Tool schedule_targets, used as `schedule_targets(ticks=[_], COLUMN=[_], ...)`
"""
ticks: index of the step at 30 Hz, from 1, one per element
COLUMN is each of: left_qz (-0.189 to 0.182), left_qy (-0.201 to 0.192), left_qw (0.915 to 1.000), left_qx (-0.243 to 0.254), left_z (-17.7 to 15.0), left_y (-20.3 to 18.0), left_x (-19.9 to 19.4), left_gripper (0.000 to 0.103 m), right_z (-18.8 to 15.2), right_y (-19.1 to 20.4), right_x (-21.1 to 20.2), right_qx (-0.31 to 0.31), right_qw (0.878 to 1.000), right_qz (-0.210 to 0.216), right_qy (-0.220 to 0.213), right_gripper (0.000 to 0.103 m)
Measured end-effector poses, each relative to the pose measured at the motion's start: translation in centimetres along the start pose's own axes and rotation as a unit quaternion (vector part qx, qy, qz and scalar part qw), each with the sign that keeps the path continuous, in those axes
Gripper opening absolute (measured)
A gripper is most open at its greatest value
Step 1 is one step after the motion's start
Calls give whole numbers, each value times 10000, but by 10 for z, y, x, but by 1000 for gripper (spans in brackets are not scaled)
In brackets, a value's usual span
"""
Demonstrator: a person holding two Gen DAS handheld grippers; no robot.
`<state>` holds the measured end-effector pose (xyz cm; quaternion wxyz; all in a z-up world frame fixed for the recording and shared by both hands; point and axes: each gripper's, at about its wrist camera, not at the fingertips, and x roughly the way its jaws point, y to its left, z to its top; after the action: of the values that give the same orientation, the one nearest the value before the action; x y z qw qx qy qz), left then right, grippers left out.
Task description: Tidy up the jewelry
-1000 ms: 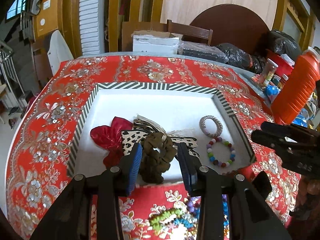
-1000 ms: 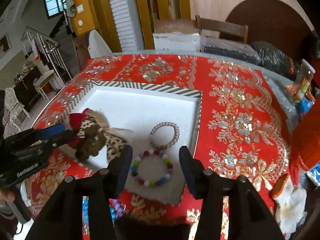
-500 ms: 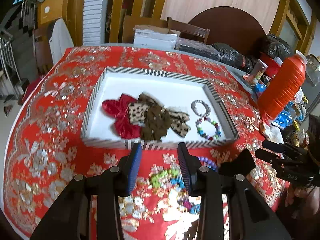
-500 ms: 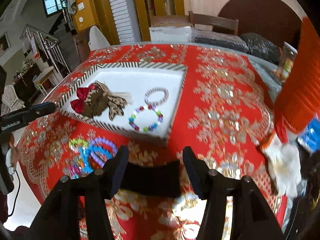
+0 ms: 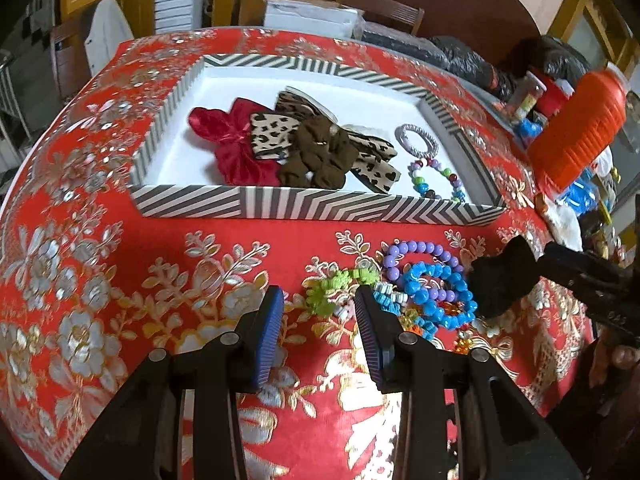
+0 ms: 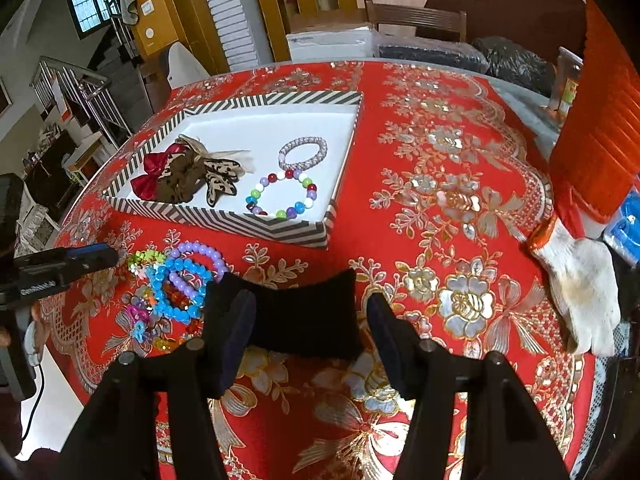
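A striped tray (image 5: 304, 202) (image 6: 224, 222) holds a red bow (image 5: 230, 140), a leopard bow (image 5: 272, 134), a brown scrunchie (image 5: 320, 152) (image 6: 176, 184), a silver bracelet (image 5: 418, 140) (image 6: 303, 152) and a multicolour bead bracelet (image 5: 434, 178) (image 6: 280, 194). In front of the tray lies a pile of bead bracelets (image 5: 420, 284) (image 6: 180, 280), purple, blue and green. A black velvet bow (image 6: 296, 316) (image 5: 500, 280) lies by the pile. My left gripper (image 5: 318, 332) is open above the cloth, just left of the pile. My right gripper (image 6: 310, 340) is open with the black bow between its fingers.
An orange ribbed jug (image 5: 576, 128) (image 6: 600, 132) stands at the right with blue packets. A white work glove (image 6: 580, 280) lies at the right. Boxes, black bags and a chair stand behind the round table, whose red floral cloth (image 5: 100, 280) reaches the near edge.
Both grippers have drawn back from the tray toward the near side of the table. The brown scrunchie now lies in the tray. The right gripper now frames the black bow.
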<state>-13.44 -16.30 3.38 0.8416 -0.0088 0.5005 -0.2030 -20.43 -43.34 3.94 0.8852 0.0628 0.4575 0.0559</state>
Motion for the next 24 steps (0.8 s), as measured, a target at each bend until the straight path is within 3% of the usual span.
schedule_targets(ticks=[6,9,10,11,12,15,24], left_qz=[175,186,184,178,164,-20,-382], left_qy=[274,187,182,170,165,168,-439], left_qw=[9987,9984,9984,9986,9988,9997,9982], left_qx=[384,503,498,474,426,158,-117], left_z=[4,4,4,5,6,8,18], left_y=[-9,-11,-11,-10,-8,3,8], left_x=[24,24,24,25,25,23,-29], left_gripper=[26,25,23,9,2,1,0], right_z=[1,1,2,2,2,2,5], right_y=[-4,-6,-6,-7,-6,-3,24], right_x=[7,8,9,10,10,8,-11], right_qx=[100,102,110,118,120,64,-367], right_qw=[9999,9999,9999,9999,9998,9999,9969], right_qz=[55,69,86,103,123,145,595], right_qy=[46,50,45,44,47,-20,-361], right_gripper=[61,61,61,61,61,61,60])
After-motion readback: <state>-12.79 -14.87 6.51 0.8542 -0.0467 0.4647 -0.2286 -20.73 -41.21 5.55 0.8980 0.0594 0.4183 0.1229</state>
